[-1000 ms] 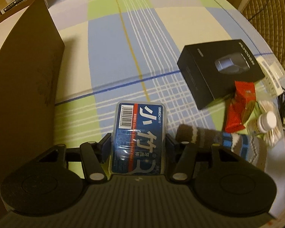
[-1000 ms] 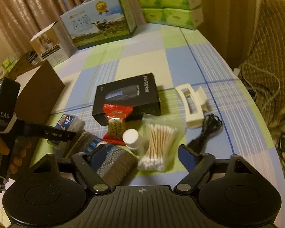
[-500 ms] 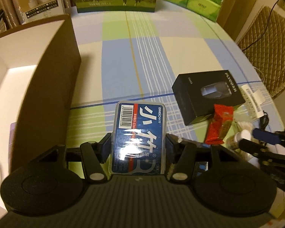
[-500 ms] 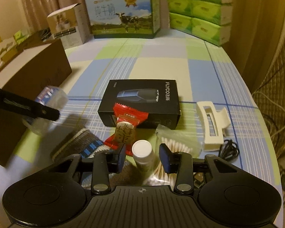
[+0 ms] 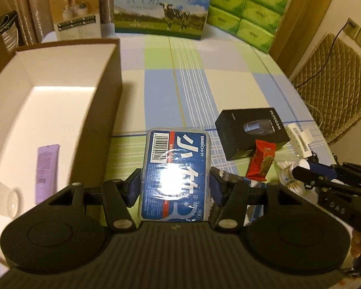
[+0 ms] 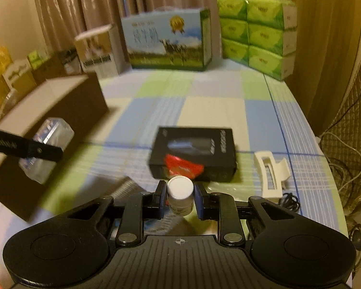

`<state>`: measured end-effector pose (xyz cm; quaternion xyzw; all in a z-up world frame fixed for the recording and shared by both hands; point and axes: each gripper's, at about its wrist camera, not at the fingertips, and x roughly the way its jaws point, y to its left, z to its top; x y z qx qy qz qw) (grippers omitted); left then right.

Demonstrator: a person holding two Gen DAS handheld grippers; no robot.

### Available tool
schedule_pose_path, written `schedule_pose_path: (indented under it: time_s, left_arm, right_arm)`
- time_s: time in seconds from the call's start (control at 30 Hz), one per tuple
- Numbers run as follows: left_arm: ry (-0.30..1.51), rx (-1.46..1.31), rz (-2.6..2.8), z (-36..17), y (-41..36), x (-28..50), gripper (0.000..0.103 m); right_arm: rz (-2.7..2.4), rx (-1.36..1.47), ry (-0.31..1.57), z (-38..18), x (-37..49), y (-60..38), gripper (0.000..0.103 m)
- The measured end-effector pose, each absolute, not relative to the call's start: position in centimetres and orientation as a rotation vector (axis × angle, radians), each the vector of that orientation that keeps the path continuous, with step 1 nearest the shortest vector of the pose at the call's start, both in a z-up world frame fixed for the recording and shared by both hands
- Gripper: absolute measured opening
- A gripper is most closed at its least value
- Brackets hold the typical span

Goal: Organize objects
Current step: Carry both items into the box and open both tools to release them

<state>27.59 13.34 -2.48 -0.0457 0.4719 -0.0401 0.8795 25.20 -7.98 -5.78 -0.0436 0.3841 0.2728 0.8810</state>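
Blurred past reading: lettering on the black box, red packet overlapping its front edge; beside it, striped sock mostly hidden behind the left gripper.

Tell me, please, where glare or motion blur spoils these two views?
Left wrist view: a white glare patch washes out the print on the blue floss box between the fingers; the rest is fairly sharp. Right wrist view: motion blur smears the black box, red snack packet and milk carton, while the white-capped bottle stays clearer.
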Motion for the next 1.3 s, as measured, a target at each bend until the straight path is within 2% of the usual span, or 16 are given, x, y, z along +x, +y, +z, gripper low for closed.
schedule_pose_path:
  time_s: [0.33,0.67,0.97,1.3]
  left_arm:
    - [0.898,-0.14,-0.046,1.5,18.6,23.4,0.053]
    - [0.827,-0.166,0.065,4.1,26.8,19.9,0.053]
    - [0.833,-0.157,0.13,3.8,33.7,19.5,0.053]
    - [0.904,-0.136,0.117,0.6,38.3,24.6,0.053]
  right_arm:
    - [0.765,-0.021,0.772,-0.9,20.8,-3.0,0.021]
    - [1.006,-0.01,0.708,1.8,17.6,7.3,0.021]
    - [1.013,-0.106,0.736,-0.7,17.8,15.6,0.021]
    - [0.907,-0.219,0.801,-4.5,20.9,20.6,0.021]
